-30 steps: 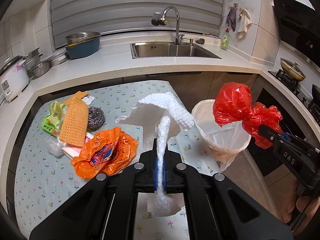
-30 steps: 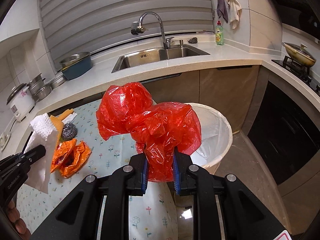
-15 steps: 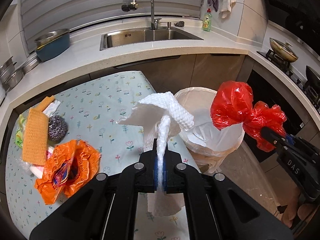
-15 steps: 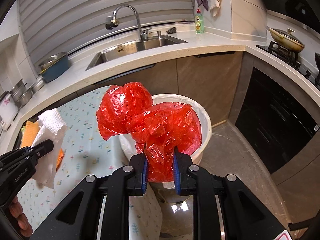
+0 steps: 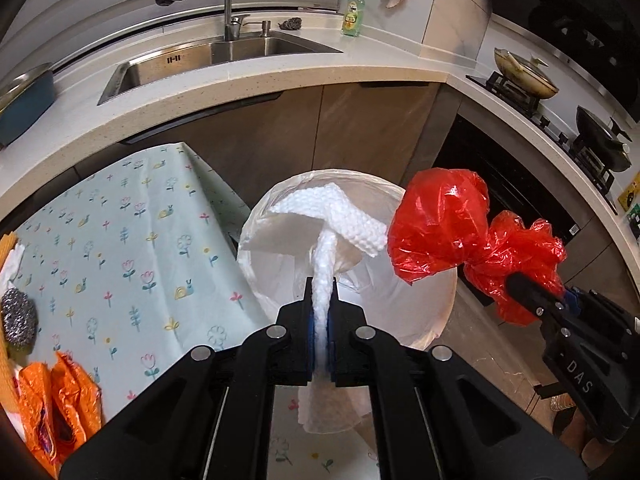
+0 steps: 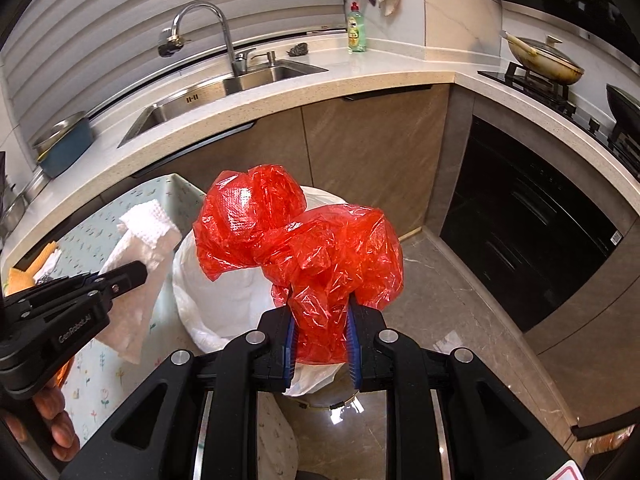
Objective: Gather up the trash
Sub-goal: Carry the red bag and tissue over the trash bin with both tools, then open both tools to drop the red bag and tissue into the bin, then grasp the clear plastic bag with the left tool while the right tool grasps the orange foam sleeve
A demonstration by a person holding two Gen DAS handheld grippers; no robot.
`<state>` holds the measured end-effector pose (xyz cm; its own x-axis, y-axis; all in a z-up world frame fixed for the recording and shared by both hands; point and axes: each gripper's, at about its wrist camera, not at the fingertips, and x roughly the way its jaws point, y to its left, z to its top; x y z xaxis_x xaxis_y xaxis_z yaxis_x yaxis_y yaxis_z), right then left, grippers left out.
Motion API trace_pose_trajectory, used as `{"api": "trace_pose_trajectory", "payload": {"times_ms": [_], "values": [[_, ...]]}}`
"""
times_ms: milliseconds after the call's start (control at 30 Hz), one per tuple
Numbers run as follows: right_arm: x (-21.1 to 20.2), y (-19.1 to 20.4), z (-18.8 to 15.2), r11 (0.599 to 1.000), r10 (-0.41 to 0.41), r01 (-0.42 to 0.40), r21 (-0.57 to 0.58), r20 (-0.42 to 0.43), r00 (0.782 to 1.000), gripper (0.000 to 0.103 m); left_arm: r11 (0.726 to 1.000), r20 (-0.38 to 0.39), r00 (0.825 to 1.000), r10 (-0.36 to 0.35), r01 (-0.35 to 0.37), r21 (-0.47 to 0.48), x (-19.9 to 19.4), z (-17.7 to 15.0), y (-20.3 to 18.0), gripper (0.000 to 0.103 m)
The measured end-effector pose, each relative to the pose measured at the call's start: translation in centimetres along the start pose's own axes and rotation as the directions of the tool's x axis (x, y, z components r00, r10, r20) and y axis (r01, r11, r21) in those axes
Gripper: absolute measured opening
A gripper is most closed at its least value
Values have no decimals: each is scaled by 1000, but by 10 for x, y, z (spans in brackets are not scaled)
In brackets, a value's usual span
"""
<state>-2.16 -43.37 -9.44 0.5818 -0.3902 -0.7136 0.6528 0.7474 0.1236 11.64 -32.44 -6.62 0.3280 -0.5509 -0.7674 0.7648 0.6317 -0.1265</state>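
Hanging over bin [image 5: 448, 292], paper towel [image 5: 320, 220] in left gripper [image 5: 320, 320]

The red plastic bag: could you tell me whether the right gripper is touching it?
Touching. The right wrist view shows the right gripper with both blue pads pressed against the red plastic bag.

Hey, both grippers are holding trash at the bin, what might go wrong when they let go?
The red plastic bag is light and puffy, so it may catch on the bin rim or drift out. The paper towel hangs long and could drape over the edge toward the table.
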Motion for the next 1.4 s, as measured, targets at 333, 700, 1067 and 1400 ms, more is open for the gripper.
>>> {"api": "trace_pose_trajectory", "payload": {"times_ms": [333,700,1067,1400], "values": [[15,9,11,1000,-3,3,0,4,1000,22,1000,27,1000,6,-5,-22,12,12,11,40],[17,35,17,999,23,-23,-29,23,999,54,991,63,993,102,-96,-91,-13,1,44,54],[-7,67,9,995,87,-84,-58,48,995,60,974,93,978,188,-173,-146,-54,-19,66,59],[-40,127,-11,973,189,-180,-145,52,981,64,941,93,957,276,-249,-229,-101,-43,104,59]]}}
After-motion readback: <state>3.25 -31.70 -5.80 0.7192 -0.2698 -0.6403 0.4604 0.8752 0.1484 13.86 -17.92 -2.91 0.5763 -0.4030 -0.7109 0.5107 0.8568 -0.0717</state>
